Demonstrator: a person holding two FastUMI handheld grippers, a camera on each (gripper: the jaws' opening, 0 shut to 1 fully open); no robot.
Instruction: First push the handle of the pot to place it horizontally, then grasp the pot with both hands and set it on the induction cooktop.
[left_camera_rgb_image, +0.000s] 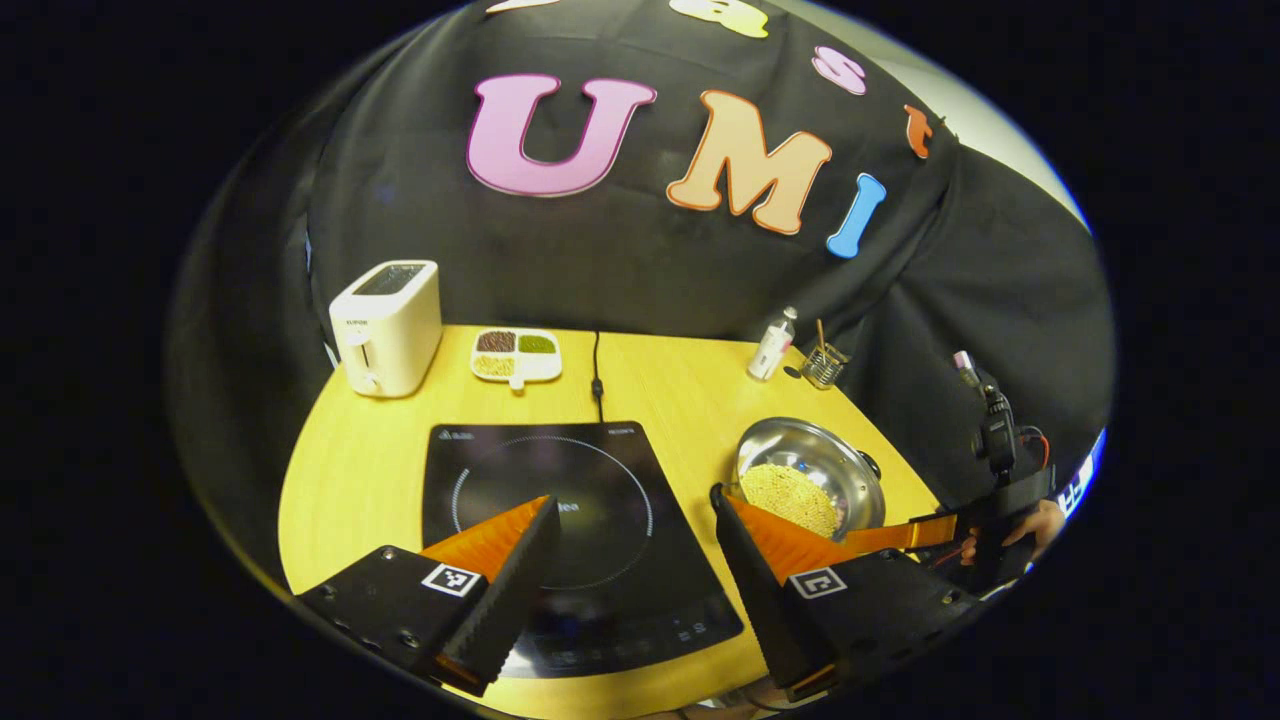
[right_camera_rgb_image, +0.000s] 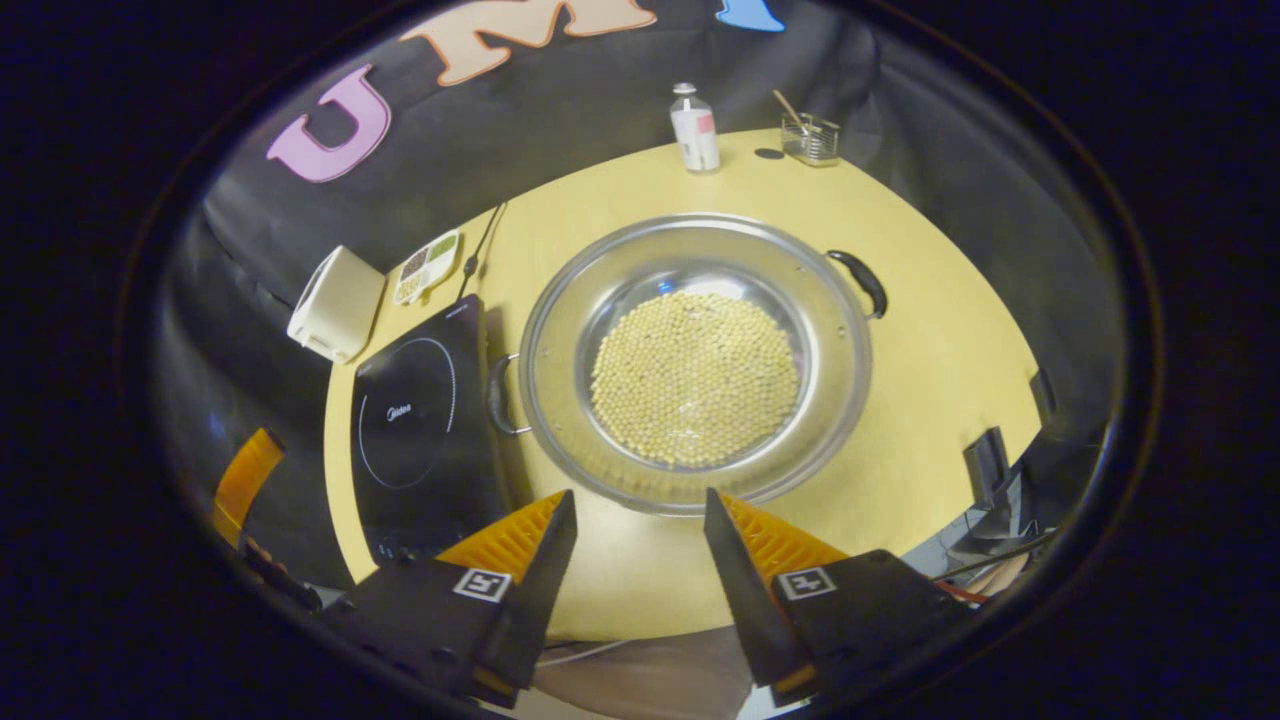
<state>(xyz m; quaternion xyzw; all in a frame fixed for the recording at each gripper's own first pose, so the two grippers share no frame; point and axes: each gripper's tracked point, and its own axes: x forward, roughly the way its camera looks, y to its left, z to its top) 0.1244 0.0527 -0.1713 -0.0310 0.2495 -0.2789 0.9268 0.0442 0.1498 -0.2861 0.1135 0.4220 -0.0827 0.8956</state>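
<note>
A steel pot (right_camera_rgb_image: 835, 330) holding yellow beans (right_camera_rgb_image: 695, 375) stands on the wooden table (right_camera_rgb_image: 940, 350), just right of the black induction cooktop (right_camera_rgb_image: 420, 420). One pot handle (right_camera_rgb_image: 862, 282) points to the far right and the other handle (right_camera_rgb_image: 497, 395) lies against the cooktop's edge. My right gripper (right_camera_rgb_image: 640, 510) is open, just short of the pot's near rim. In the left gripper view, my left gripper (left_camera_rgb_image: 635, 520) hangs open over the cooktop (left_camera_rgb_image: 530, 470), with the pot (left_camera_rgb_image: 800, 440) to its right. The right gripper (left_camera_rgb_image: 935, 530) shows beside the pot, held by a hand (left_camera_rgb_image: 1040, 520).
At the back of the table stand a white toaster (left_camera_rgb_image: 387, 325), a divided dish of grains (left_camera_rgb_image: 516, 355), a small bottle (left_camera_rgb_image: 773, 345) and a glass holder (left_camera_rgb_image: 824, 365). The cooktop's cord (left_camera_rgb_image: 597, 375) runs to the back edge.
</note>
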